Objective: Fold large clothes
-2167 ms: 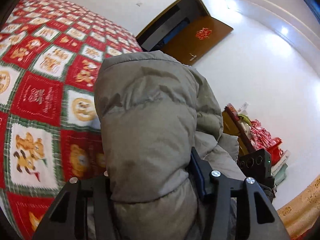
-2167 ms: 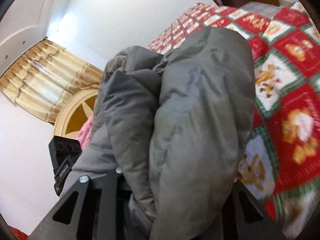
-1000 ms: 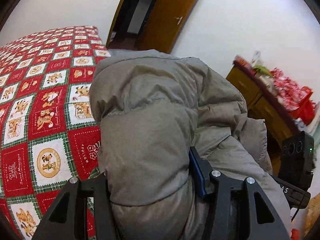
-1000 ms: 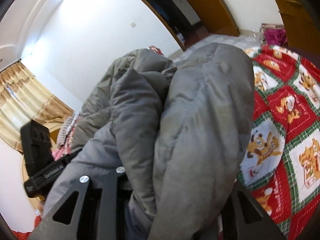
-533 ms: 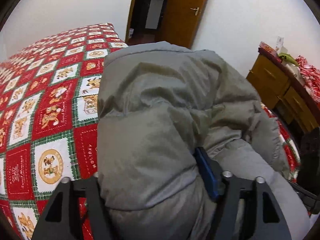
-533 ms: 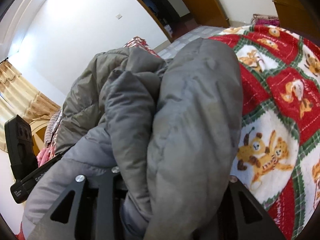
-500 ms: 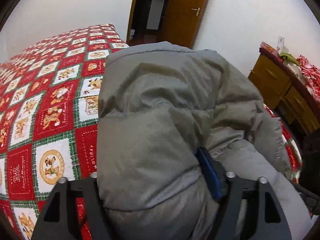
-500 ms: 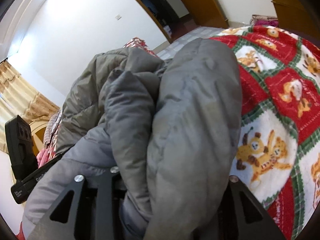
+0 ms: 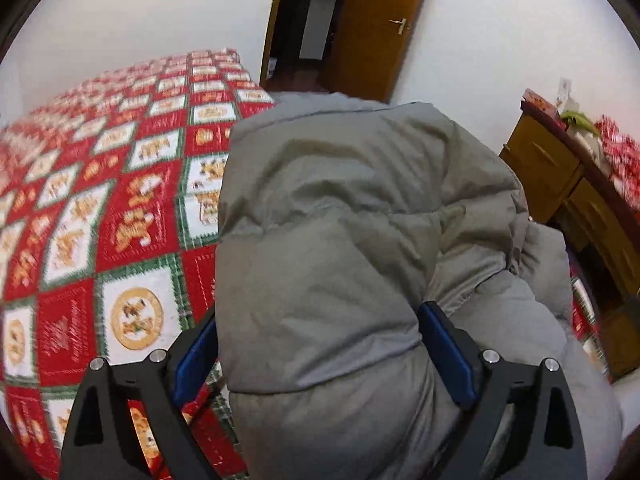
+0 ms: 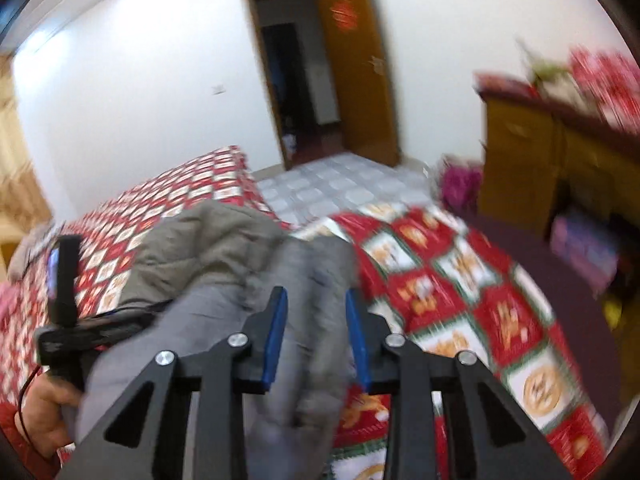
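A grey puffy jacket (image 9: 340,240) lies bundled on a red, white and green patchwork bedspread (image 9: 120,240). My left gripper (image 9: 320,356) straddles its near end. Its jaws are opening wide, the left blue pad (image 9: 196,356) stands just clear of the fabric, and the right pad (image 9: 444,356) rests beside a fold. In the blurred right wrist view the jacket (image 10: 212,248) sits lower and farther off. My right gripper (image 10: 316,336) hovers over its near edge, its jaws closing to a narrow gap. Grey fabric shows through the gap, but the pads do not press on it.
A person's hand (image 10: 44,420) holds the left gripper's handle at the bed's left. Behind the bed a brown door (image 9: 372,28) stands open onto a dark doorway. A wooden dresser (image 9: 560,184) with red items on top lines the right wall. Pale tiled floor (image 10: 340,184) lies past the bed.
The left jaws spread and the left blue pad came into sight. The right gripper pulled up and back off the jacket, which filled its view before.
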{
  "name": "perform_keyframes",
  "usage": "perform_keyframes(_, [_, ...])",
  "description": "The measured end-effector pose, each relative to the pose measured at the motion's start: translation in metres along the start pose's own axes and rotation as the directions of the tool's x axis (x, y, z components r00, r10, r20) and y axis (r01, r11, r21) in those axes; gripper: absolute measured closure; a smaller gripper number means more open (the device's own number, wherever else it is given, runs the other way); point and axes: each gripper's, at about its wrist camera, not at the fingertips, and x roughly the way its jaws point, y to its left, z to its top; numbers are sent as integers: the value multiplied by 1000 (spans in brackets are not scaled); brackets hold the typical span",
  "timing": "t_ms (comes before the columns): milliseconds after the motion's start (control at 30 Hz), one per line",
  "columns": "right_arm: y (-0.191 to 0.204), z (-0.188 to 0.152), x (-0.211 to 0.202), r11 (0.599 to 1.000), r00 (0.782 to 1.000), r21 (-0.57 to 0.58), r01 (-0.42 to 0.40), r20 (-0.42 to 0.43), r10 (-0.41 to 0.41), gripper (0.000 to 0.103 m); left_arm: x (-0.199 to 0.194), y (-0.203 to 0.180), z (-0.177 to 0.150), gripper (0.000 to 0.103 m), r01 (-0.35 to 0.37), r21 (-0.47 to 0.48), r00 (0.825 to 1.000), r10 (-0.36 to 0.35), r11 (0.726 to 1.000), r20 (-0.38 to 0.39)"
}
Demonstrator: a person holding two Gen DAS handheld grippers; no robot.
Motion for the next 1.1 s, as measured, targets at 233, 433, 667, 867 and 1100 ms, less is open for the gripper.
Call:
perform_keyframes(233, [12, 8, 109, 998, 965, -16, 68, -255, -69, 72, 2, -5, 5, 8, -25, 50, 1000, 24, 998, 3])
perform_keyframes(433, [-25, -52, 122, 951, 971, 297, 86, -240, -13, 72, 23, -8, 12, 5, -9, 71, 1000, 9, 997, -8])
perform_keyframes(667, [-12, -55, 122, 954, 964, 248, 170, -244, -108, 71, 49, 3, 22, 1, 66, 30, 993, -63, 997, -101])
perform_keyframes(867, [-9, -45, 59, 965, 987, 233, 120, -133, -91, 52, -10, 38, 16, 1, 123, -17, 991, -123, 992, -58])
perform_keyframes(1100, [37, -74, -52, 985, 992, 127, 114, 32, -119, 22, -97, 59, -34, 1, -38, 164, 994, 20, 986, 107])
